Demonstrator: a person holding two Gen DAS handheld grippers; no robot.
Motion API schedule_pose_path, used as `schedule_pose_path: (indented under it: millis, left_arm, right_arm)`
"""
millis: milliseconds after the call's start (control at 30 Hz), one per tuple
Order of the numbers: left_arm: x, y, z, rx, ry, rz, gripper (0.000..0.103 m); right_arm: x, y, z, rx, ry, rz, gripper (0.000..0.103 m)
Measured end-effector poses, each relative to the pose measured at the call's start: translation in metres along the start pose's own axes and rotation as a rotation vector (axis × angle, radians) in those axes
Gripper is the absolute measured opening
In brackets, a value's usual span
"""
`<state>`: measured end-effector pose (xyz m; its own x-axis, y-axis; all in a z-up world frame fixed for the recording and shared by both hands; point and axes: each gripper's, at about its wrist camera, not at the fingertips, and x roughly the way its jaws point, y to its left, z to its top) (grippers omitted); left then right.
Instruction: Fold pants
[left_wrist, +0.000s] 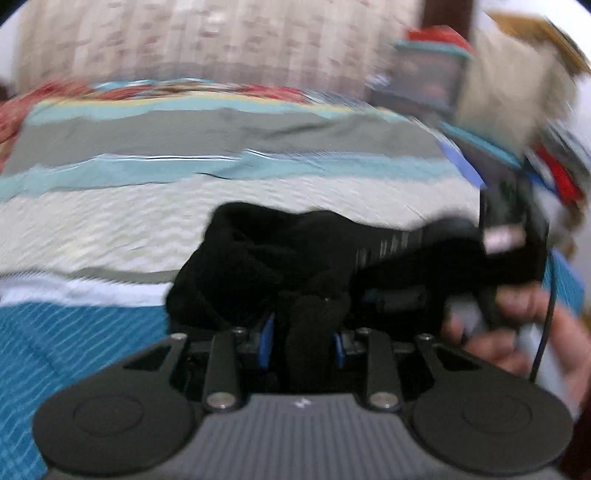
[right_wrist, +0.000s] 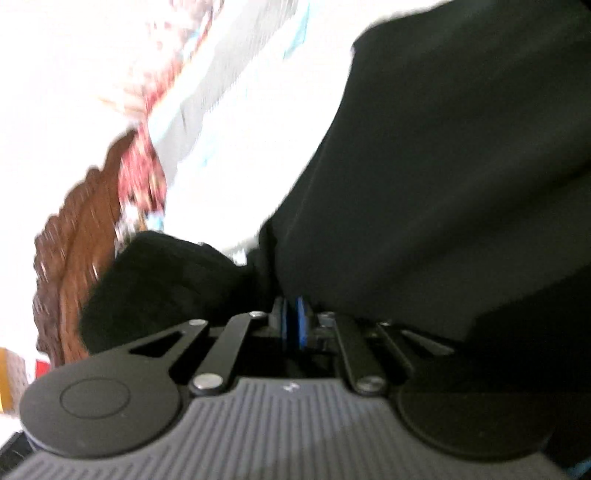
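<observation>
Left wrist view: black pants (left_wrist: 280, 258) bunched and lifted over the bed (left_wrist: 110, 229), both tongs clamped on cloth.

Pinched as a thick roll between the blue pads (left_wrist: 266, 341) of the left tongs (left_wrist: 303, 343), with more cloth trailing right toward the right tongs (left_wrist: 513, 236), gripped there in a hand (left_wrist: 524, 332). In the right wrist view, right tongs (right_wrist: 293, 325) nearly together, only a thin fold of pants (right_wrist: 443, 166) seeming to sit between the pads, though blur hides the exact bite. Likely trouble: thin fold slipping out of that narrow bite under a quick pull, dropping one side onto the striped bedspread (left_wrist: 221, 129). Also possible: layers grabbed unevenly in the wadded left pinch, giving a crooked, twisted fold. Clutter at the far right edge (left_wrist: 436, 74) near enough to be snagged by a wide swing.
</observation>
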<state>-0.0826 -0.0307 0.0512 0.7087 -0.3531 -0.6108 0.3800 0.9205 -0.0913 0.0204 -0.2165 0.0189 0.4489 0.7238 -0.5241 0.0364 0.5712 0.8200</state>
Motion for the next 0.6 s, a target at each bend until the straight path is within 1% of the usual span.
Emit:
schedule_pose_path:
  millis: [33, 67, 100, 133, 167, 200, 233, 300, 333, 367, 433, 467, 500, 533, 600]
  left_arm:
    - [0.010, -0.011, 0.000, 0.042, 0.030, -0.017, 0.029]
    - [0.017, -0.017, -0.002, 0.065, 0.052, -0.023, 0.032]
    - [0.024, -0.024, -0.003, 0.085, 0.067, -0.024, 0.040]
    - [0.028, -0.028, -0.004, 0.097, 0.073, -0.027, 0.045]
    - [0.032, -0.032, -0.004, 0.112, 0.082, -0.034, 0.052]
    - [0.032, -0.034, -0.005, 0.119, 0.087, -0.035, 0.057]
    - [0.031, -0.035, -0.004, 0.125, 0.090, -0.037, 0.060]
    - [0.025, -0.035, -0.003, 0.128, 0.093, -0.058, 0.072]
    - [0.020, -0.035, -0.002, 0.128, 0.093, -0.073, 0.076]
    - [0.012, -0.034, -0.001, 0.124, 0.086, -0.094, 0.080]
    - [-0.007, -0.026, -0.002, 0.090, 0.066, -0.134, 0.082]
    - [-0.017, -0.019, -0.002, 0.058, 0.051, -0.150, 0.085]
    - [-0.027, -0.012, -0.001, 0.024, 0.035, -0.157, 0.087]
    - [-0.037, -0.003, -0.001, -0.019, 0.015, -0.154, 0.087]
    - [-0.050, 0.016, -0.001, -0.102, -0.009, -0.124, 0.087]
  right_arm:
    - [-0.013, -0.005, 0.005, 0.014, -0.031, 0.004, 0.015]
    - [-0.025, -0.011, 0.009, 0.031, -0.058, 0.007, 0.021]
    - [-0.037, -0.017, 0.012, 0.051, -0.083, 0.008, 0.025]
    - [-0.047, -0.023, 0.015, 0.071, -0.104, 0.002, 0.033]
    - [-0.052, -0.027, 0.016, 0.084, -0.119, -0.010, 0.037]
    - [-0.058, -0.033, 0.016, 0.103, -0.131, -0.020, 0.047]
    - [-0.061, -0.038, 0.016, 0.126, -0.131, -0.016, 0.050]
    - [-0.060, -0.045, 0.014, 0.172, -0.124, 0.022, 0.054]
    - [-0.061, -0.041, 0.013, 0.178, -0.124, 0.035, 0.061]
    - [-0.064, -0.040, 0.014, 0.173, -0.123, 0.045, 0.071]
    - [-0.064, -0.030, 0.015, 0.139, -0.114, 0.068, 0.078]
    - [-0.066, -0.031, 0.016, 0.121, -0.108, 0.076, 0.079]
    - [-0.064, -0.024, 0.015, 0.092, -0.096, 0.082, 0.079]
    - [-0.061, -0.018, 0.015, 0.059, -0.082, 0.077, 0.080]
    - [-0.052, -0.004, 0.011, -0.037, -0.041, 0.041, 0.080]
